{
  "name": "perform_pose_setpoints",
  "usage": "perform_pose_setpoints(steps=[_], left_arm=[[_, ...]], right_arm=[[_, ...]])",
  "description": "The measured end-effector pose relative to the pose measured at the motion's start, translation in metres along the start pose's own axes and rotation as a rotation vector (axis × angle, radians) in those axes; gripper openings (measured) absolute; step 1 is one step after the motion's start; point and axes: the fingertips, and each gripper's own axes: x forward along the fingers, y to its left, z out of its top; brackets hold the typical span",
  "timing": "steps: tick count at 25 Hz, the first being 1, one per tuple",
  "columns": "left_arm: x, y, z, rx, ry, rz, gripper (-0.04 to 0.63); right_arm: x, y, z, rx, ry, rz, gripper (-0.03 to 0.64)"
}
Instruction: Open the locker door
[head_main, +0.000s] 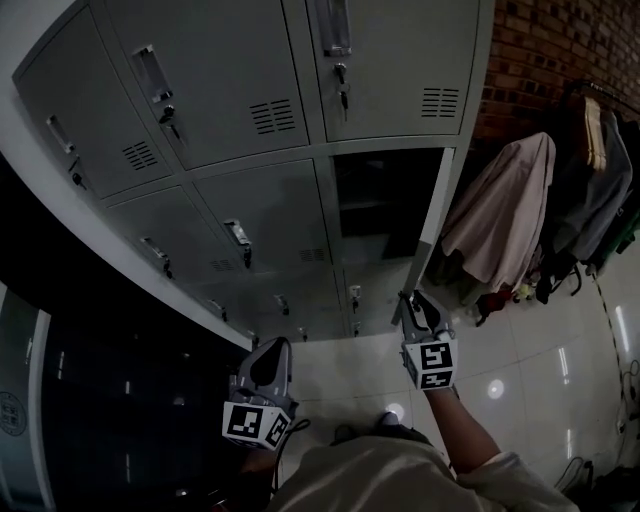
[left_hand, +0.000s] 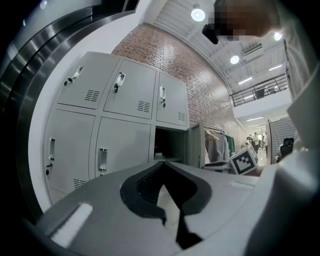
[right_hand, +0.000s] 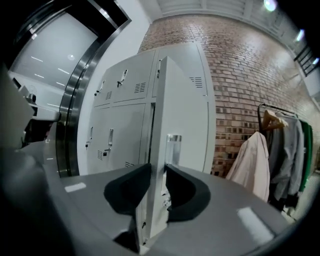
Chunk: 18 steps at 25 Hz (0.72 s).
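The grey locker door (head_main: 432, 230) stands swung out, edge-on in the head view, beside its dark open compartment (head_main: 375, 205). My right gripper (head_main: 412, 300) reaches up to the door's lower free edge. In the right gripper view the door (right_hand: 182, 115) runs between the two dark pads of my right gripper (right_hand: 159, 172), which press on its edge just below the metal handle (right_hand: 173, 150). My left gripper (head_main: 275, 350) hangs lower left, away from the lockers, jaws together on nothing. The left gripper (left_hand: 162, 162) looks at the open compartment (left_hand: 170, 142) from a distance.
Closed locker doors (head_main: 200, 90) with handles and keys fill the bank around the open one. A clothes rack with a pale coat (head_main: 500, 215) and darker garments stands right of the lockers against the brick wall (right_hand: 235, 75). A dark glass panel (head_main: 100, 400) lies at left.
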Motion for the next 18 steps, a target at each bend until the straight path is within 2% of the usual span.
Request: perform_pose_setpoints(steps=[12,18], left_arm=[[0.02,-0.035,0.008,0.011,-0.034,-0.051,0.02],[0.022,-0.039,0.015,0.009,-0.052,-0.055,0.02]], right_arm=[[-0.058,-0.066,-0.002,0.022,0.007,-0.11,0.066],[-0.065,-0.076,-0.002,0.045,0.016,-0.122,0.064]])
